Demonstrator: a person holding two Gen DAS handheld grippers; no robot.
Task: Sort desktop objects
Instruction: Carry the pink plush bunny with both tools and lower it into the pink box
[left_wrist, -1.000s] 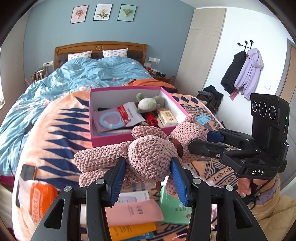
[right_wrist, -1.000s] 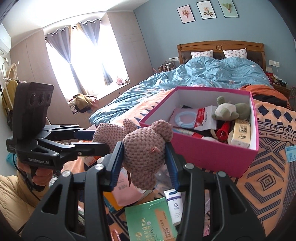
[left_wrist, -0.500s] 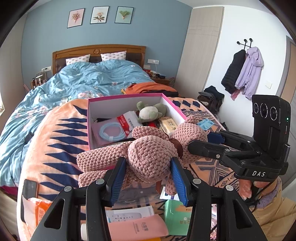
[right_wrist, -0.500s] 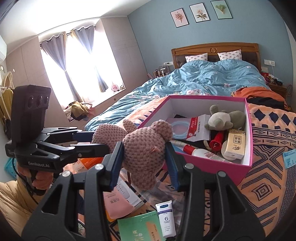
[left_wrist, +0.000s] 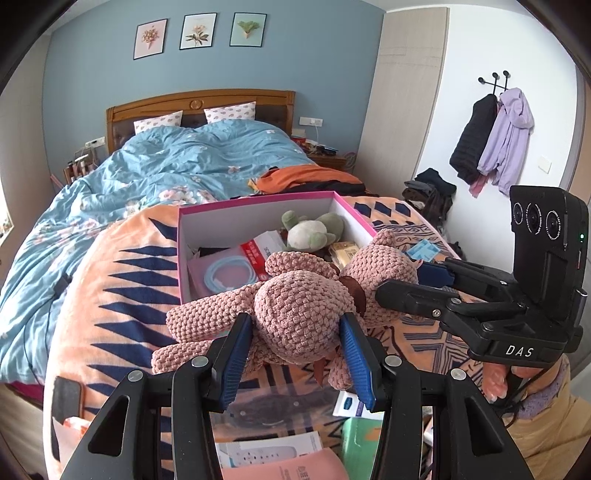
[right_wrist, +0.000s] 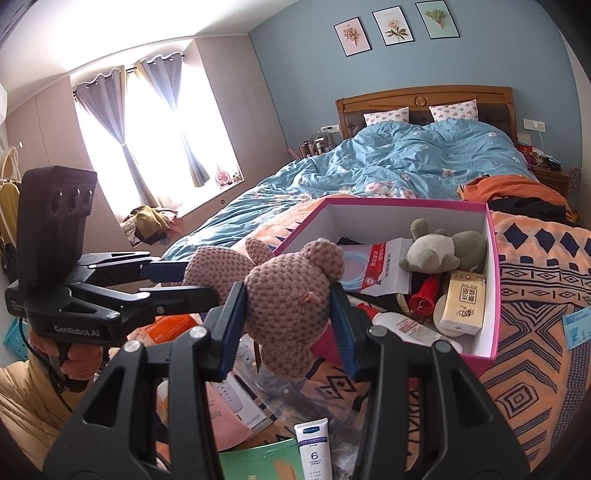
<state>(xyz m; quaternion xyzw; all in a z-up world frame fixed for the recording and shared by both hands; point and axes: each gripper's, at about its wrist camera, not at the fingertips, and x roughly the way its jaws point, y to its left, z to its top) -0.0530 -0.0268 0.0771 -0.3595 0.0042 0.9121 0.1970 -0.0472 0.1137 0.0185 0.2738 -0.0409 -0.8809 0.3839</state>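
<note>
Knitted bear held just short of the pink box

Left gripper (left_wrist: 295, 354) and right gripper (right_wrist: 288, 325) both clamp the pink knitted bear (left_wrist: 299, 306); pink box (right_wrist: 491, 295) already part-filled, packets and tube (right_wrist: 314, 446) remain outside

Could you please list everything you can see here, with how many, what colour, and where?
Crocheted plush bear: one, dusty pink, held in the air between both grippers, just before the box.
Cardboard box: one, pink outside and white inside, open on the blanket.
Stuffed toy: one, green and cream, inside the box.
Coiled cable: one, pale blue, in a packet in the box.
Small carton: one, cream, in the box.
Patterned blanket: one, orange and navy, under the box.
Tube: one, white, on the clutter below.
Left gripper: black, blue pads, jaws closed on the bear's body.
Right gripper: black, blue pads, jaws closed on the bear's head.
</note>
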